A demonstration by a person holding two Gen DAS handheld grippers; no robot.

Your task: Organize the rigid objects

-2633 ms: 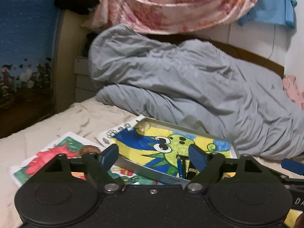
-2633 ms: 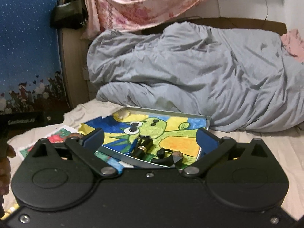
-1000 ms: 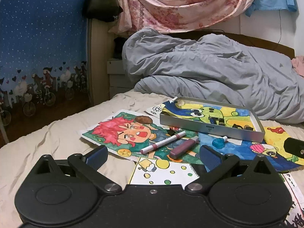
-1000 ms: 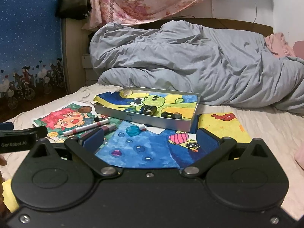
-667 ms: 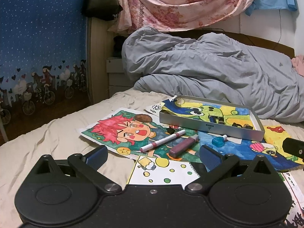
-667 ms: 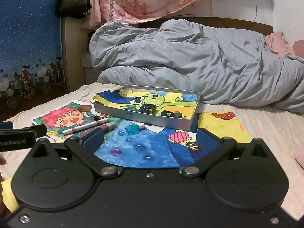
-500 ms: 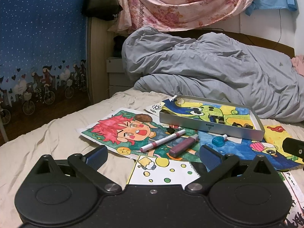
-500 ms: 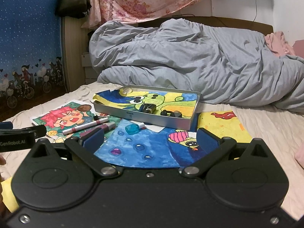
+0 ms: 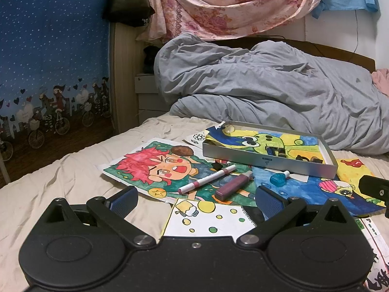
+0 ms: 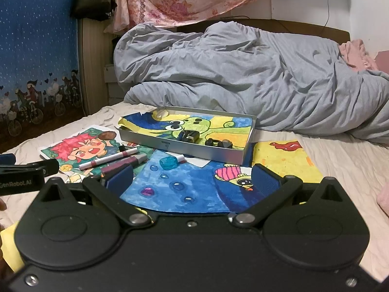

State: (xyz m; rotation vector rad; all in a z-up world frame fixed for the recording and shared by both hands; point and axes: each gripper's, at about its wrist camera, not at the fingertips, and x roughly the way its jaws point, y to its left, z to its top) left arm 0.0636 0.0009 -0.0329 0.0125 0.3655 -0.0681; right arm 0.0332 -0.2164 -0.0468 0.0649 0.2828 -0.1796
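Beige bed sheet [image 9: 60, 177] w/ drawings, grey duvet [image 9: 267, 92] behind. Metal tray [image 10: 187, 143] holds small dark items. Left gripper [image 9: 194, 198] & right gripper [image 10: 192, 176]: both apart, empty.

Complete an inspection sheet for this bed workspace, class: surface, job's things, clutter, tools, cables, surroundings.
Surface: beige bedsheet, wrinkled.
Job's things: metal tray holding small dark items; white marker, purple tube and blue-capped bottle lying outside it.
Clutter: coloured drawings spread under everything.
Tools: left tool open, empty; right tool open, empty.
Cables: thin wire on the wall.
Surroundings: grey duvet, blue curtain, floral cloth.
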